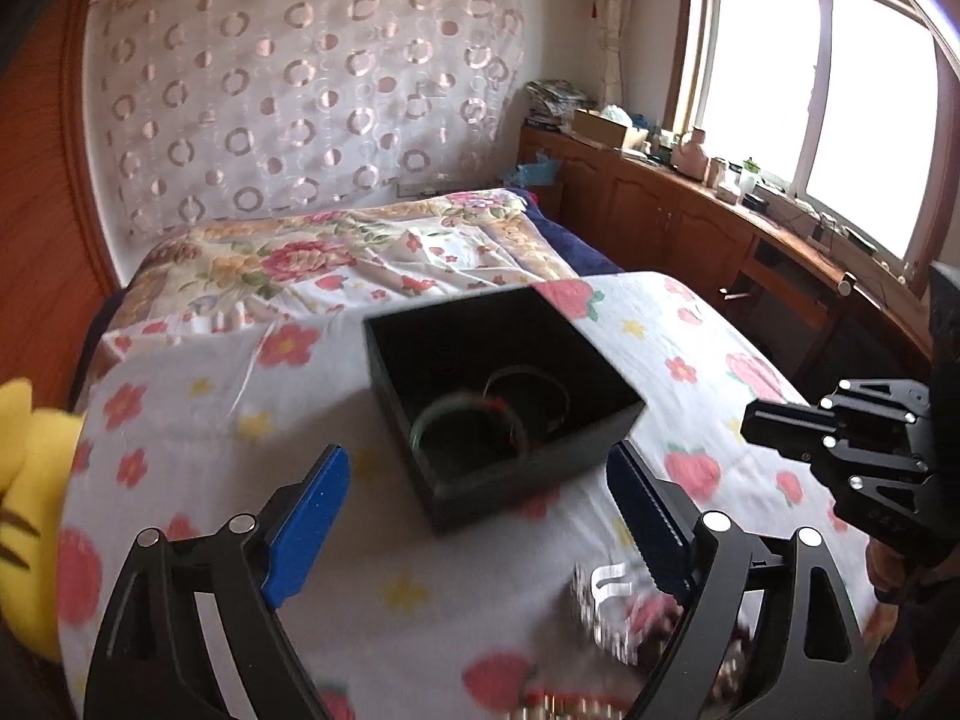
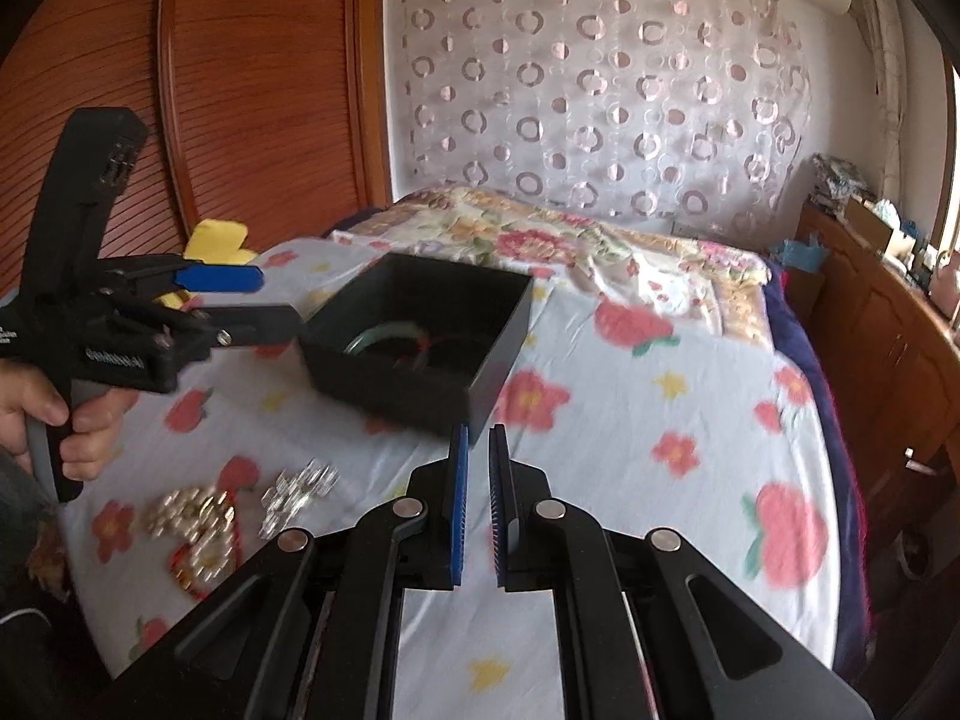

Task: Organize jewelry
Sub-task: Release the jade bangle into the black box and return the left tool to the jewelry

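Two bangles point(image 1: 480, 420) lie in the black box point(image 1: 498, 396) on the bed point(image 1: 180, 420); loose jewelry point(image 2: 198, 522) remains near-left. The left hand-held gripper point(image 1: 480, 516) is spread and empty, the right hand-held gripper point(image 2: 478, 498) pressed together on nothing. Recommend lowering the left's spread fingers squarely around one cluster before closing.

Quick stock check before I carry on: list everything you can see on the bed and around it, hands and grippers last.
black box: one, open-topped, on the floral sheet mid-bed
bangles: at least two, one pale green, inside the box; blurred
silver jewelry: one cluster, on the sheet in front of the box
gold jewelry: one pile, with red parts, beside the silver cluster
floral sheet: one, white with red flowers, covers the bed
yellow plush toy: one, at the bed's edge
wooden cabinet: one, brown, under the window, cluttered top
left hand: grips the left handle
left gripper: blue pads, open, empty
right gripper: blue pads, shut, empty
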A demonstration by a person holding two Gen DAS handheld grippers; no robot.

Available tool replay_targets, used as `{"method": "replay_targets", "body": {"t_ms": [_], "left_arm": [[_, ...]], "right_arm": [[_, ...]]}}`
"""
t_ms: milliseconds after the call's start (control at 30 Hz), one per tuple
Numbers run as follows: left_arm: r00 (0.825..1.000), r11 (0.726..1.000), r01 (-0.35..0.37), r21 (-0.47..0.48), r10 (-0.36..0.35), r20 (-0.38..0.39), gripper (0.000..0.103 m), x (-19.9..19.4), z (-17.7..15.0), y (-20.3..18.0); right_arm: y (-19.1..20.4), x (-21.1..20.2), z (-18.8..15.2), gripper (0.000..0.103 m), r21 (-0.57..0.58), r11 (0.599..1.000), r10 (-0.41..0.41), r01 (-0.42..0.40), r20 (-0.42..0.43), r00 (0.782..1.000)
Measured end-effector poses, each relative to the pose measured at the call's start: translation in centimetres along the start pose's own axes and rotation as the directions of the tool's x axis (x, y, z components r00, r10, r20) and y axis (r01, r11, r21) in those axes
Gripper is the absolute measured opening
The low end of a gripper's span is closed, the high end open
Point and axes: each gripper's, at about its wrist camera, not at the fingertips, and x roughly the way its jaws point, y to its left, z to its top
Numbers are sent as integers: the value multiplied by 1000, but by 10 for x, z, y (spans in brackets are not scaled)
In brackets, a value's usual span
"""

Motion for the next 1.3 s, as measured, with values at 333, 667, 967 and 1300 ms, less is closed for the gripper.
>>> {"method": "replay_targets", "body": {"t_ms": [333, 667, 967, 1300], "left_arm": [[999, 998, -46, -38, 46, 1, 91, -48, -66, 6], [997, 995, -79, -53, 79, -5, 93, -81, -108, 6], [995, 995, -90, -52, 88, -41, 94, -87, -131, 10], [998, 999, -8, -41, 5, -65, 72, -76, -135, 2]], "right_arm": [[34, -8, -50, 8, 30, 997, 68, -66, -87, 994], [48, 3, -70, 18, 38, 997, 72, -67, -165, 984], [56, 5, -62, 15, 0, 997, 75, -76, -158, 985], [55, -68, -23, 15, -14, 998, 60, -59, 90, 994]]}}
